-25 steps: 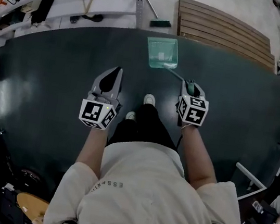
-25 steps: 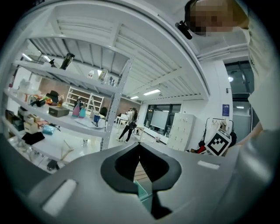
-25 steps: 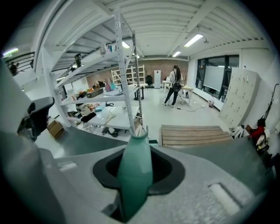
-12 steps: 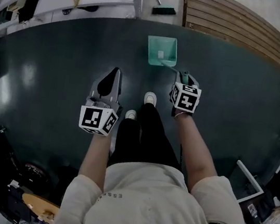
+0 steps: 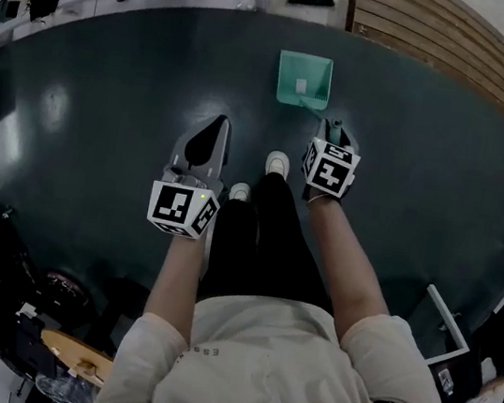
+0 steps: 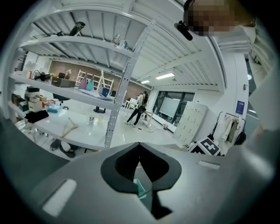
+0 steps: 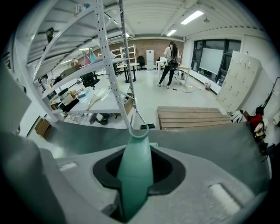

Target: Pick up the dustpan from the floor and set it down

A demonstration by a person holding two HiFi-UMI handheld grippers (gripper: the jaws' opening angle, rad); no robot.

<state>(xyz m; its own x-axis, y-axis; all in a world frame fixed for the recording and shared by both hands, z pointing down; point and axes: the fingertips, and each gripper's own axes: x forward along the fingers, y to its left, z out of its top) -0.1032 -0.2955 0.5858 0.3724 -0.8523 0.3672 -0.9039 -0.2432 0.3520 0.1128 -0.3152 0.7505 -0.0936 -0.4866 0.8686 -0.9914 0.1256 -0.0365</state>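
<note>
Head view shows the right claw [image 5: 333, 135] clenched on the handle of the teal dustpan [image 5: 304, 79]. The pan itself hangs out just ahead of the claw's tips and a little toward the left claw's side. The right gripper view confirms the grip: the handle [image 7: 134, 170] runs straight up through the hollow between the jaws, which are pressed against it on both sides. The left claw [image 5: 216, 128] sits on the far side of the person's shoes [image 5: 278, 163], well apart from the dustpan. The left gripper view shows its jaws drawn together at the tips with nothing held; the sliver of teal in the gap appears to be the pan seen beyond them. Compared with a second ago, both claws have come down, and the pan ahead of the right claw looks smaller and flatter against the dark floor [image 5: 106, 106]. I take that to mean it has been lowered, with the handle tilting up and back into the jaws. The pick-up therefore looks finished and the set-down nearly so. I cannot tell whether the pan already rests on the floor, since no view shows its underside. To my mind what remains is to ease the front edge down, let the handle settle, and only then release the right claw. If the jaws let go while the handle is still raised, the pan could tip or skid forward, away from the claw.
</note>
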